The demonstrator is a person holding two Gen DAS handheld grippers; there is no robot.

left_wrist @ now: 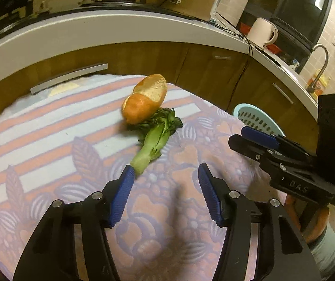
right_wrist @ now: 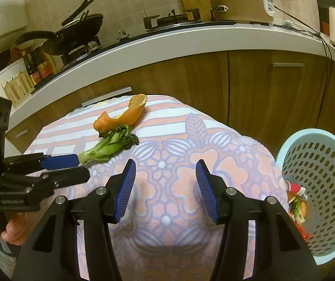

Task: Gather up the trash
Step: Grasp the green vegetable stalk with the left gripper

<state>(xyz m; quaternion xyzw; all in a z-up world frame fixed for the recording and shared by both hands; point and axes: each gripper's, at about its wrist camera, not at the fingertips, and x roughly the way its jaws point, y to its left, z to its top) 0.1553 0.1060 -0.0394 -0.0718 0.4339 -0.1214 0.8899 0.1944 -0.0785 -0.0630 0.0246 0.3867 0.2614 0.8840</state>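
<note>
A torn bread roll (left_wrist: 145, 99) lies at the far side of the patterned cloth-covered table (left_wrist: 50, 145), touching the leafy end of a green bok choy stalk (left_wrist: 154, 144). Both show in the right wrist view, the bread (right_wrist: 125, 116) and the stalk (right_wrist: 108, 146). My left gripper (left_wrist: 166, 179) is open, its left fingertip just beside the stalk's cut end. My right gripper (right_wrist: 165, 171) is open and empty over the cloth, to the right of the stalk. It appears in the left wrist view (left_wrist: 244, 135). A light-blue perforated basket (right_wrist: 324, 175) holding food scraps stands right of the table.
A white counter (right_wrist: 167, 44) with wooden cabinets curves behind the table. On it are a wok (right_wrist: 73, 30), sauce bottles (right_wrist: 36, 68), a stove and a white kettle (left_wrist: 262, 32). A sink tap (left_wrist: 319, 65) is at far right.
</note>
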